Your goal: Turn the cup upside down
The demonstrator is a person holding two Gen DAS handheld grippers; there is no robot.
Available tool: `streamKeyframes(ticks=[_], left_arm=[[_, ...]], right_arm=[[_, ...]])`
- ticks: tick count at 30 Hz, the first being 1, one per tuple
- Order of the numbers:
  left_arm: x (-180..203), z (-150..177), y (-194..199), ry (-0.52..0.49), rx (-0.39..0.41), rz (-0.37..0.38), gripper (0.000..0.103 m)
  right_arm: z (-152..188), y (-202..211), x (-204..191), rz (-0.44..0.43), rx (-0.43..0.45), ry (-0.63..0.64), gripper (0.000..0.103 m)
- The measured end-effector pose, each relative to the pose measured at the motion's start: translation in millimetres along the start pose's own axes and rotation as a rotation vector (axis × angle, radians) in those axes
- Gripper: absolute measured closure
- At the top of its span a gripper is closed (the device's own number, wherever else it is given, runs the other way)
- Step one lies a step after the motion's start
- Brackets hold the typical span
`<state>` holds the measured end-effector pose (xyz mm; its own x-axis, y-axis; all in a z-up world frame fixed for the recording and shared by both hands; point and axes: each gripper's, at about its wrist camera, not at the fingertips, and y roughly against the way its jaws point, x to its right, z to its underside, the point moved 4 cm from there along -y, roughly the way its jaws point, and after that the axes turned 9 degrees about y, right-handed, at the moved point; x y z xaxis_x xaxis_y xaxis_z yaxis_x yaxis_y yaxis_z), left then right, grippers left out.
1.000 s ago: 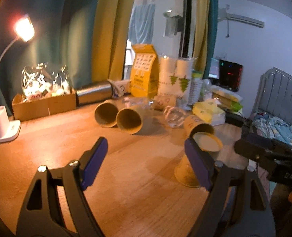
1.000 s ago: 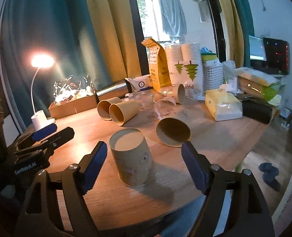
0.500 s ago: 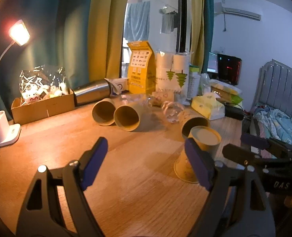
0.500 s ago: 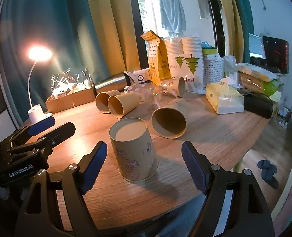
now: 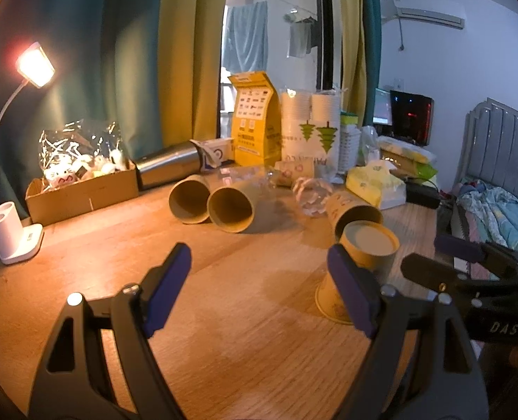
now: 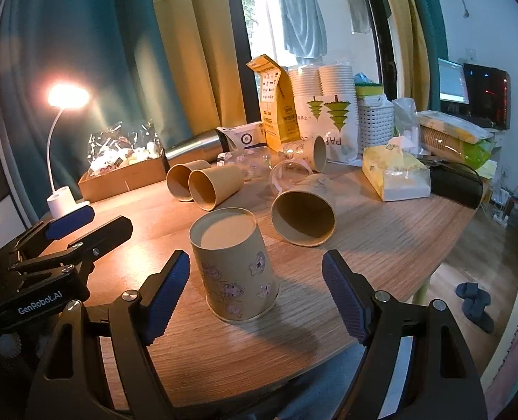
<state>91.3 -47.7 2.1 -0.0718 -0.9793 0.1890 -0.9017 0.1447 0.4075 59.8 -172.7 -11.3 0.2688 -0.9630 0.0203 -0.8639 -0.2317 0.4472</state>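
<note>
A tan paper cup (image 6: 234, 269) with cartoon prints stands upside down, base up, on the wooden table (image 6: 381, 245). It also shows in the left wrist view (image 5: 362, 262), partly behind the right blue finger. My right gripper (image 6: 255, 294) is open, its pads either side of the cup and a little nearer the camera, not touching it. My left gripper (image 5: 259, 290) is open and empty over bare table, left of the cup. Another tan cup (image 6: 304, 213) lies on its side just behind. Two more (image 6: 203, 187) lie on their sides further back.
A lit white desk lamp (image 5: 14, 217) stands at the left edge. A cardboard box (image 5: 80, 192), a steel flask (image 5: 171, 168), a yellow carton (image 5: 255, 119), stacked cups (image 6: 322, 105), clear glasses (image 5: 311, 192), and a tissue pack (image 6: 395, 175) crowd the back. The table's edge runs right.
Both grippers have risen and drawn back slightly; the upside-down cup stays put on the table. Both grippers stay open.
</note>
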Motion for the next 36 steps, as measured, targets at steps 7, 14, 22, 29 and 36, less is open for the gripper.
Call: streamKeyframes(ticks=[7,14,22,29,36], left_arm=[[0.8,0.4,-2.8,-0.011,-0.010,-0.003,0.021],[2.6,2.0,-3.4,-0.021,-0.018,0.004,0.021],[8.3,2.8,-3.5,-0.047,-0.017,0.005,0.021],[8.8,3.0,-4.0,-0.045,-0.018,0.001,0.021],[9.0,2.7,-4.0,-0.043,-0.017,-0.001,0.021]], right_arm=[[2.4,-1.8,-0.6,-0.001,-0.009,-0.003,0.022],[2.7,-2.2,-0.5,-0.001,-0.006,-0.004,0.022],[2.6,-1.8,-0.8,-0.001,-0.006,-0.003,0.022],[2.5,-1.8,-1.3,0.000,-0.006,-0.005,0.022],[2.6,-2.1,-0.9,0.001,-0.005,-0.006,0.022]])
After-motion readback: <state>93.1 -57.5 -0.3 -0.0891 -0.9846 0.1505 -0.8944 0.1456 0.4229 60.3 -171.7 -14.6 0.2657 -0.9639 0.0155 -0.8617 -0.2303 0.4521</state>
